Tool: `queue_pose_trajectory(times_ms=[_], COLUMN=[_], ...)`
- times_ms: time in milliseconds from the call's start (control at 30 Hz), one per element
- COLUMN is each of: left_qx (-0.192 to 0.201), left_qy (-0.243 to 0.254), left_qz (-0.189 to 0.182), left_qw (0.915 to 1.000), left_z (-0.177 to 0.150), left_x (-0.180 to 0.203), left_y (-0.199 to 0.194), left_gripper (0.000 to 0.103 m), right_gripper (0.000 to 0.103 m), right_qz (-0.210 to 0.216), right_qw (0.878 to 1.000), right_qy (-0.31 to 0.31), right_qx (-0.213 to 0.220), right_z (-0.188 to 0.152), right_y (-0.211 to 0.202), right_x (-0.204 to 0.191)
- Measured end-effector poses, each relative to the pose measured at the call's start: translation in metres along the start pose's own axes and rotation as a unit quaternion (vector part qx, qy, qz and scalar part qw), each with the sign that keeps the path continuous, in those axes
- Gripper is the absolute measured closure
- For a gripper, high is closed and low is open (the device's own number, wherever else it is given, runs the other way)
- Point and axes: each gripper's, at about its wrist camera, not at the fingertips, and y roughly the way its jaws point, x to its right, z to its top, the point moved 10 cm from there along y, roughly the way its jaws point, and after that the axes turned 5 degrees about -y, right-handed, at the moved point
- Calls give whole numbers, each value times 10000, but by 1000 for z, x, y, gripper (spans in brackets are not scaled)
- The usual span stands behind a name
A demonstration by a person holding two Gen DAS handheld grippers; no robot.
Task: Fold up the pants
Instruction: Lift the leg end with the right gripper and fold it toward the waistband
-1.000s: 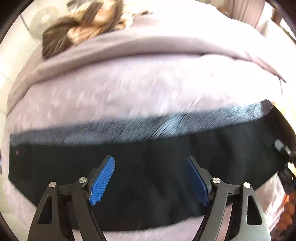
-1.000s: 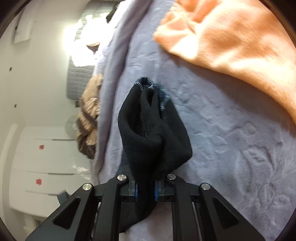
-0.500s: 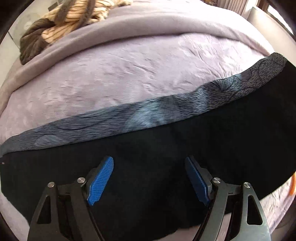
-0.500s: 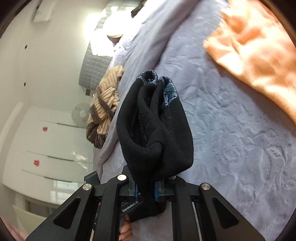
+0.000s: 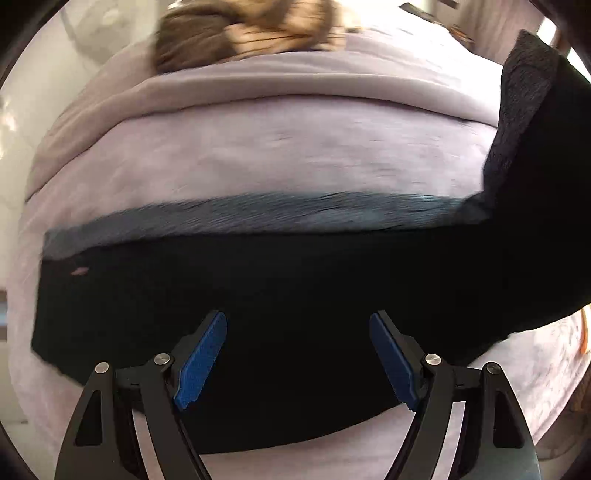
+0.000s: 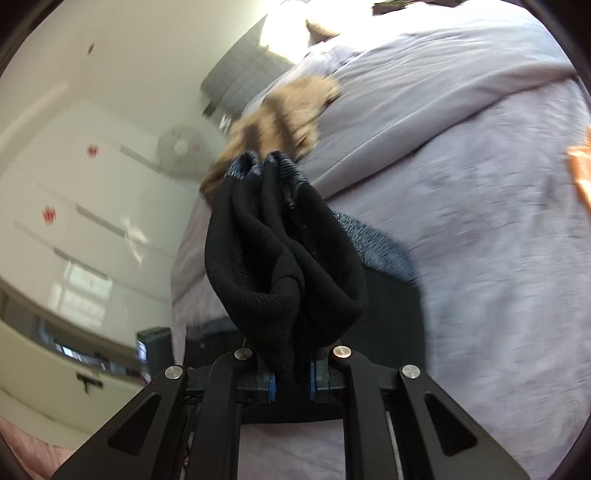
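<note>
Black pants [image 5: 280, 295] with a blue-grey patterned strip along the far edge lie stretched across a lilac bedspread [image 5: 258, 147]. My left gripper [image 5: 297, 354] hovers over the middle of the pants, pointing steeply down, open, with nothing between its blue pads. At the right of that view one end of the pants [image 5: 535, 155] rises up off the bed. In the right wrist view my right gripper [image 6: 291, 384] is shut on that bunched end of the pants [image 6: 280, 266], held up above the bed, the rest hanging down below it.
A brown and tan striped garment [image 5: 251, 33] lies at the far side of the bed, also the striped garment [image 6: 280, 114] in the right view. An orange cloth [image 6: 581, 170] shows at the right edge. White cabinets [image 6: 74, 206] and a fan [image 6: 179, 147] stand beyond the bed.
My right gripper has lifted the bunched pants end up off the bed and rolled, swinging away from the orange cloth. The left gripper slid sideways over the pants and stayed open.
</note>
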Motion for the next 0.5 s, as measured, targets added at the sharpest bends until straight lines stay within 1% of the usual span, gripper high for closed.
queue_pose_trajectory(times_ms=[33, 67, 133, 200, 233, 300, 367, 400, 433, 467, 500], left_qx=[-37, -56, -87, -111, -111, -129, -181, -201, -227, -236, -237], left_qy=[-143, -251, -453, -598, -657, -726, -766, -789, -806, -821, -848], left_qz=[54, 90, 178, 262, 310, 352, 352, 322, 288, 272, 253], left_qw=[9999, 9996, 9988, 9978, 9973, 9967, 9963, 9962, 9961, 9960, 9958], left_z=[-3, -3, -9, -12, -12, -15, -18, -20, -22, -23, -22], left_x=[-24, -41, -75, -103, -116, -136, -149, -154, -158, -162, -164], left_y=[-1, 1, 0, 3, 5, 8, 13, 15, 15, 15, 15], left_gripper=[22, 22, 22, 22, 22, 22, 22, 22, 22, 22, 22], right_gripper=[90, 90, 90, 88, 87, 86, 82, 78, 69, 63, 56], right_qz=[-45, -106, -392, -902, -1069, -1561, -2135, -2426, -2603, -2778, -2865], right_qw=[9998, 9992, 9955, 9856, 9808, 9652, 9452, 9325, 9224, 9083, 8956], right_qy=[-111, -212, -558, -982, -1143, -1564, -2020, -2287, -2503, -2817, -3125], right_qx=[-170, -307, -653, -1040, -1162, -1396, -1420, -1387, -1367, -1356, -1348], right_z=[-9, -17, -39, -66, -76, -98, -109, -112, -114, -117, -122], right_y=[21, 36, 76, 114, 127, 154, 170, 173, 174, 174, 173], right_x=[-17, -27, -46, -56, -56, -55, -54, -59, -64, -73, -85])
